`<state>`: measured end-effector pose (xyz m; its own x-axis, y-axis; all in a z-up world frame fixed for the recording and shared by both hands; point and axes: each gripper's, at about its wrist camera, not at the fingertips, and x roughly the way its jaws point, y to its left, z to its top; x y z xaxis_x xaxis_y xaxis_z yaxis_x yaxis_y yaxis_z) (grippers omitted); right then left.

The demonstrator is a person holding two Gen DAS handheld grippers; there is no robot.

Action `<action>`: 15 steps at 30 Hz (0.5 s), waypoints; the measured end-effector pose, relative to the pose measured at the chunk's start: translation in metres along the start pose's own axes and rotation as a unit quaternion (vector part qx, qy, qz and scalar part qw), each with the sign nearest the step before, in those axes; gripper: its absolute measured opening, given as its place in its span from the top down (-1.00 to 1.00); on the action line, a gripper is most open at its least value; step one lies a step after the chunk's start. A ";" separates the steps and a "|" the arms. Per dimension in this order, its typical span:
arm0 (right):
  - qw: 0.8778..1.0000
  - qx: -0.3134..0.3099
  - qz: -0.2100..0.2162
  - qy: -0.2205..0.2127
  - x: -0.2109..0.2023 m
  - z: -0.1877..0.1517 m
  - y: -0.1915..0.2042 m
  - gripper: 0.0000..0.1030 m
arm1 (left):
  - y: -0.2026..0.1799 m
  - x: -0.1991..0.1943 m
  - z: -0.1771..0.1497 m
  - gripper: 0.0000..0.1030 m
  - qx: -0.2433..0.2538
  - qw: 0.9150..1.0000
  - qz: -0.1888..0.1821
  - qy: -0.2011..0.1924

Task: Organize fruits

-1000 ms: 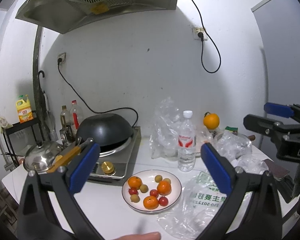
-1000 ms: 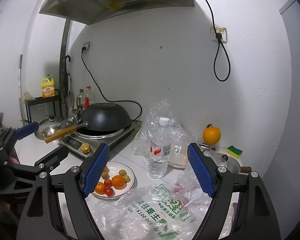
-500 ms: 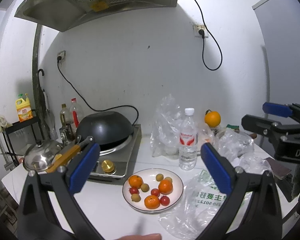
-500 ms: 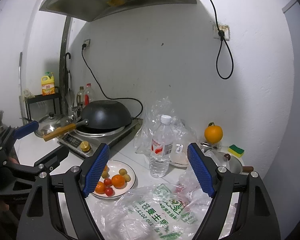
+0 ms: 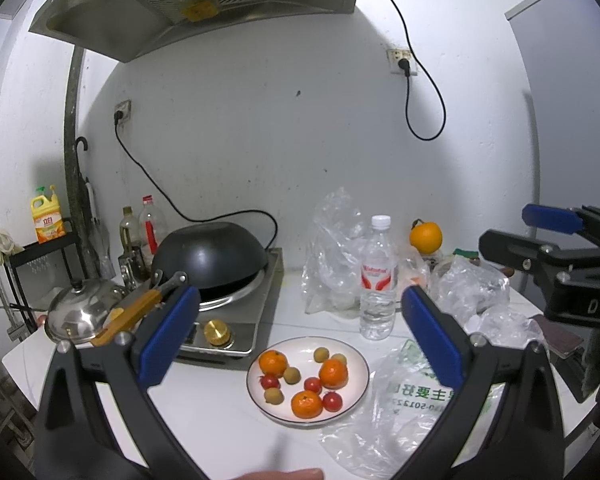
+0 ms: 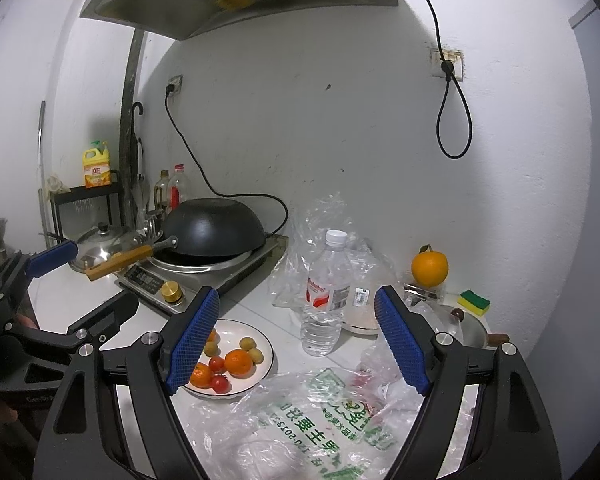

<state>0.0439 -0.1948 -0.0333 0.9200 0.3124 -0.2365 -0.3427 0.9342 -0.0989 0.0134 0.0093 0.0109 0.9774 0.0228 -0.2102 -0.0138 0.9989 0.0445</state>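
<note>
Left wrist view: left gripper (image 5: pixel 300 328) and right gripper (image 6: pixel 296 340) fingers spread wide, holding nothing. Plate (image 5: pixel 358 364) fruit: tomatoes (image 5: pixel 332 401) soft, slippery; grip tangerines (image 5: pixel 333 373) across the middle.

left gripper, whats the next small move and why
Probably lower the left gripper toward the plate and close on a tangerine: its jaws are open and empty, and the mixed fruit sits unsorted just below it.
</note>
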 end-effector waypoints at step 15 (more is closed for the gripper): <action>1.000 -0.001 0.000 0.003 0.006 0.000 0.000 -0.61 | 0.000 0.002 -0.001 -0.98 0.000 1.000 -0.003 -0.002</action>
<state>0.0490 -0.1930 -0.0347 0.9190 0.3105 -0.2429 -0.3424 0.9341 -0.1012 0.0148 0.0097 0.0098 0.9785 0.0158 -0.2056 -0.0069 0.9990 0.0435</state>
